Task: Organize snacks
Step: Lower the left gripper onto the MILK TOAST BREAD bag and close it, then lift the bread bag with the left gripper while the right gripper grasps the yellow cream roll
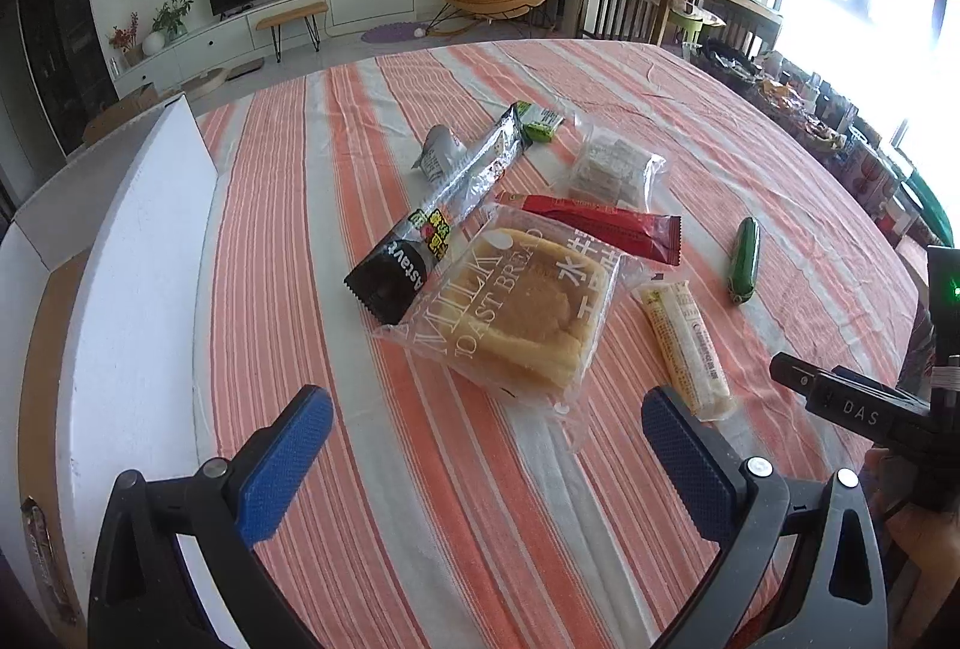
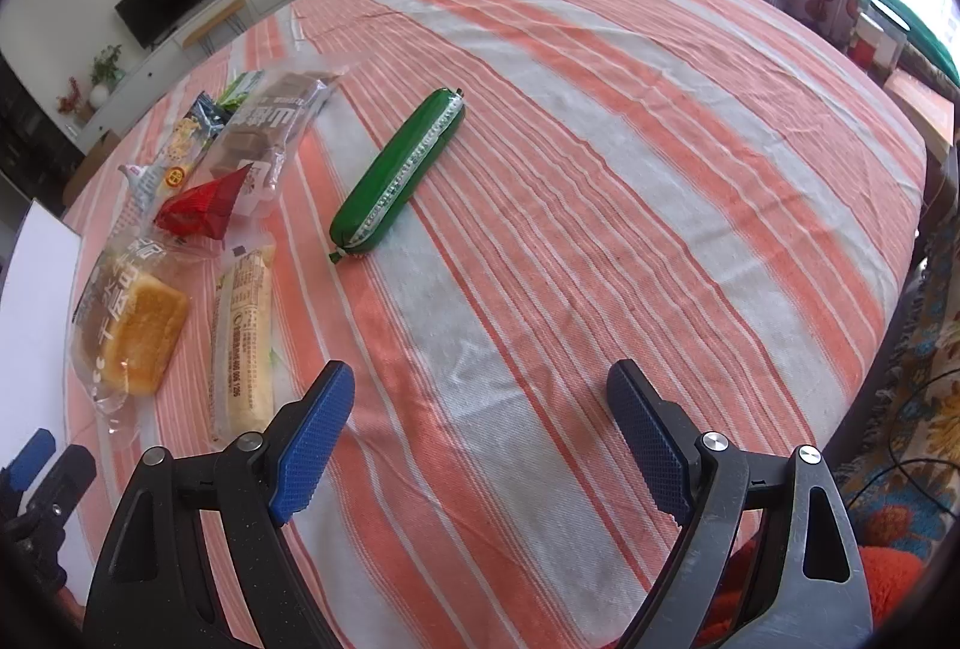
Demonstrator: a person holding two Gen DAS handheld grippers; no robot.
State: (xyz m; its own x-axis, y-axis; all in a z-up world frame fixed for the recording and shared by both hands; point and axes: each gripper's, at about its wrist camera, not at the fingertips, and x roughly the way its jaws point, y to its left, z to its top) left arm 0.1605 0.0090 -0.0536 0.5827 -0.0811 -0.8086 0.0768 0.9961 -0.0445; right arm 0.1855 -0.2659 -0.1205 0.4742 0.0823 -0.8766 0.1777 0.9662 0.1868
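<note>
Both grippers empty. Left gripper (image 1: pixel 486 445) spread wide above the striped cloth (image 1: pixel 720 156), just short of the milk toast bread pack (image 1: pixel 516 313). Right gripper (image 2: pixel 480 433) also spread, nothing between the pads, green sausage (image 2: pixel 399 178) ahead of it. Rest of the snacks cluster behind and beside the bread: black long pack (image 1: pixel 444 211), red sachet (image 1: pixel 606 223), yellow stick (image 1: pixel 684 343). White box (image 1: pixel 138 253) left of the bread, looks like the drop target. Judging we're between picks. Next: drop onto the bread pack's edge, pinch the wrapper, carry it left.
</note>
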